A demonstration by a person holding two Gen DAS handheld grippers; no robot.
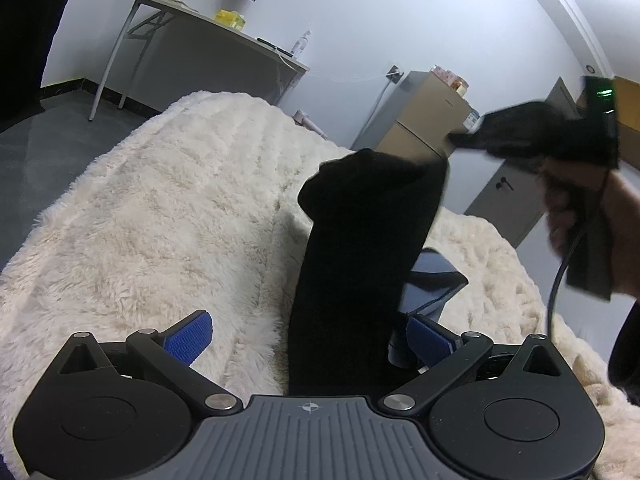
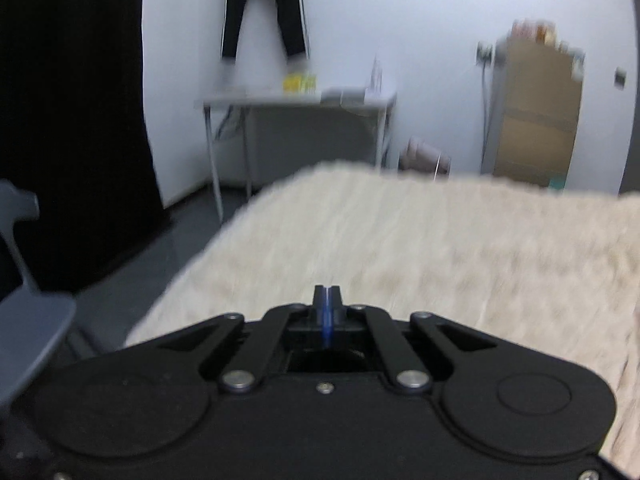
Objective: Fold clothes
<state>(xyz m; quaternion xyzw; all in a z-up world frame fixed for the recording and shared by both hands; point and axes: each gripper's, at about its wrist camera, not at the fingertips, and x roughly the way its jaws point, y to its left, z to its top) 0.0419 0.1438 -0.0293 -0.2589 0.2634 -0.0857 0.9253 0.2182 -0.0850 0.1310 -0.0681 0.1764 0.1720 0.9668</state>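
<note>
Right now, as my two wrist views show it:
Left gripper point(image 1: 308, 336): my blue pads stand wide apart at the bottom of the frame. One pad point(image 1: 188, 338) sits bare at lower left; the other at lower right is partly behind cloth. I cannot tell whether that pad touches the cloth.
Black garment point(image 1: 360, 248): it rises between my left jaws in the centre of the frame as a tall dark column, its top bunched at mid-height, above the blanket.
Right gripper point(image 2: 327, 300): jaws fully closed, blue pads pressed flat together in the lower centre, with nothing seen between them in its own view. In the left view it appears blurred at the upper right point(image 1: 472, 136), a hand point(image 1: 576, 200) on its grip, and its tip lies close to the garment's upper edge; whether it pinches cloth there I cannot tell.
Blanket point(image 2: 400, 240): cream, fluffy, filling the middle of both views.
Background: a grey table point(image 2: 296, 100) against the white wall, a brown cabinet point(image 2: 536, 112) at right.
</note>
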